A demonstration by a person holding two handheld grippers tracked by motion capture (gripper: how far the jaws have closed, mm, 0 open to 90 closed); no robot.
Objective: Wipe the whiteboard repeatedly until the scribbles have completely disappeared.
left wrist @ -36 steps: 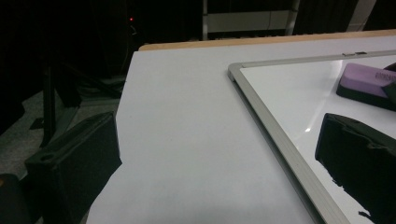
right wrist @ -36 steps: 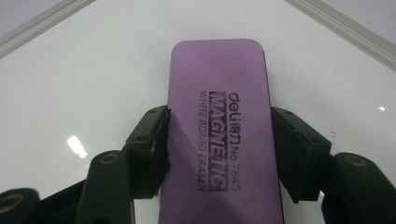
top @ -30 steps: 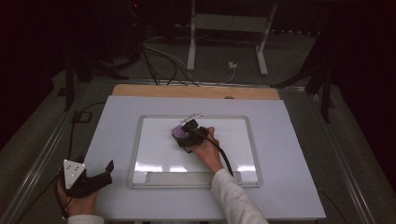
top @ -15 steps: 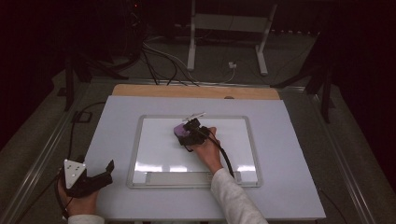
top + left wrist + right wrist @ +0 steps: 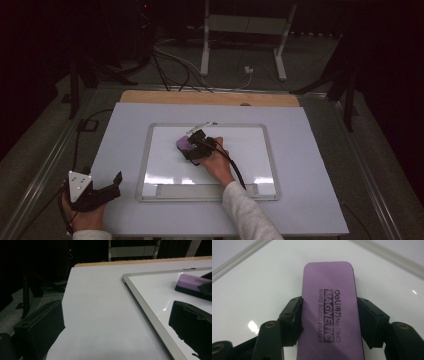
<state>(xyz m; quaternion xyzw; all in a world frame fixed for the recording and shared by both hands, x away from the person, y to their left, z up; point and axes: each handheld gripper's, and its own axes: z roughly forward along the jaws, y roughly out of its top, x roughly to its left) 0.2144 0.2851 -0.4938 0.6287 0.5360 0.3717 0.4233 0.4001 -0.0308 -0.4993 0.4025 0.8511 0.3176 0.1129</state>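
Clamping the purple whiteboard eraser [image 5: 185, 144] flat on the whiteboard [image 5: 250, 150], right gripper [image 5: 196, 146], high view. Resting apart at table's near-left corner, left gripper [image 5: 107, 187], jaws spread, empty. Pressing both eraser [image 5: 329, 312] sides, right gripper view.

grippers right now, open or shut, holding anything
left gripper: open, nothing between its jaws.
right gripper: shut on the purple eraser, held flat on the whiteboard.
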